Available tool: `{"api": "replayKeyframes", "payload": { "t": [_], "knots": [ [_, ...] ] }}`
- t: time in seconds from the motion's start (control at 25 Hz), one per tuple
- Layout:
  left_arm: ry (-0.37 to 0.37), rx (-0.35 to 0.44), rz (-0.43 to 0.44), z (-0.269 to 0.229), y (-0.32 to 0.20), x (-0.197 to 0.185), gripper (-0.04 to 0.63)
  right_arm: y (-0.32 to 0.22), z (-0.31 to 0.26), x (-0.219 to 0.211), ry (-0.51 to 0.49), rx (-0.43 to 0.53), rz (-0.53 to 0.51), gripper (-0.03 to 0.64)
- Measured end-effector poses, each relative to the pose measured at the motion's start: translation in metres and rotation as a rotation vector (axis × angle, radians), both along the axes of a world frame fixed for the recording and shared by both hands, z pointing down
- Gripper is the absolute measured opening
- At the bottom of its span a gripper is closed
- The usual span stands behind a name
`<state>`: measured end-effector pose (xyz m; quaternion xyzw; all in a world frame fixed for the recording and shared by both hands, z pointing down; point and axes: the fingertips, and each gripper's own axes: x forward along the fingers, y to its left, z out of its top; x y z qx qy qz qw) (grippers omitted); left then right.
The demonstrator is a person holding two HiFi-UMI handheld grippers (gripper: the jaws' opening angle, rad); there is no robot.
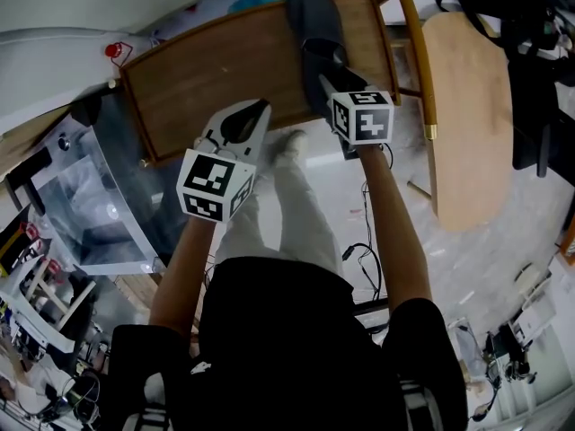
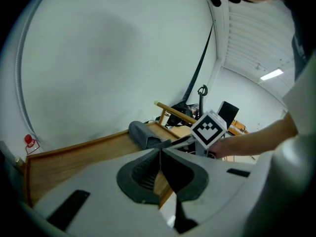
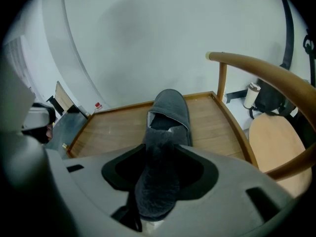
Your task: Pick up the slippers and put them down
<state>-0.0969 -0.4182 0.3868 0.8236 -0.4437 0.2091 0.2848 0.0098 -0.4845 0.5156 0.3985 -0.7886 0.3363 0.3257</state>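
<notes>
Looks like we're at the put-down end of things. The dark grey fuzzy fabric slipper (image 3: 168,110) is lying lengthwise on the brown wooden table with the raised rim (image 3: 111,127). Its toe points away from the right tool (image 3: 160,154) and its near end runs back between that tool's jaws. Those jaws are spread wide, with dark gaps showing on both sides of the fabric, so I'd say nothing's being squeezed: the slipper sits between them, not gripped. Can't tell if that near bit is the same slipper's heel or a second slipper overlapping the first, since it's all the same grey fuzz.

The left tool (image 2: 160,154) has its jaws closed tip to tip with nothing in them. It hangs above the table's near edge, off to the left of the right tool and well clear of the slipper.

So my read: this is the release step, and the slipper's basically delivered. The next move needs the right tool to back straight out along the slipper's length with its jaws wide, so the pads don't snag the fuzz and drag it toward the table's edge. Also worth minding the pale wooden chair with the curved back rail (image 3: 276,137), just to the right of that tool, on the way out.
</notes>
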Motion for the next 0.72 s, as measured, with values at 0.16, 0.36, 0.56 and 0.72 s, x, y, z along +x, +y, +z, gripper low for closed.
{"api": "replayKeyframes", "payload": {
  "t": [0.16, 0.36, 0.56, 0.72],
  "knots": [
    [-0.009, -0.002, -0.009, 0.004, 0.000, -0.005, 0.012, -0.003, 0.003, -0.001, 0.029, -0.004, -0.006, 0.136],
    [-0.020, -0.007, -0.013, 0.009, 0.000, -0.009, 0.012, -0.003, 0.005, 0.001, 0.076, -0.011, 0.004, 0.065],
    [-0.023, -0.001, -0.015, 0.010, 0.000, -0.011, 0.012, -0.005, 0.003, 0.004, 0.085, -0.003, 0.024, 0.037],
    [-0.023, 0.006, -0.011, 0.005, 0.001, -0.012, 0.012, -0.002, -0.002, 0.007, 0.097, -0.002, 0.029, 0.021]
  ]
}}
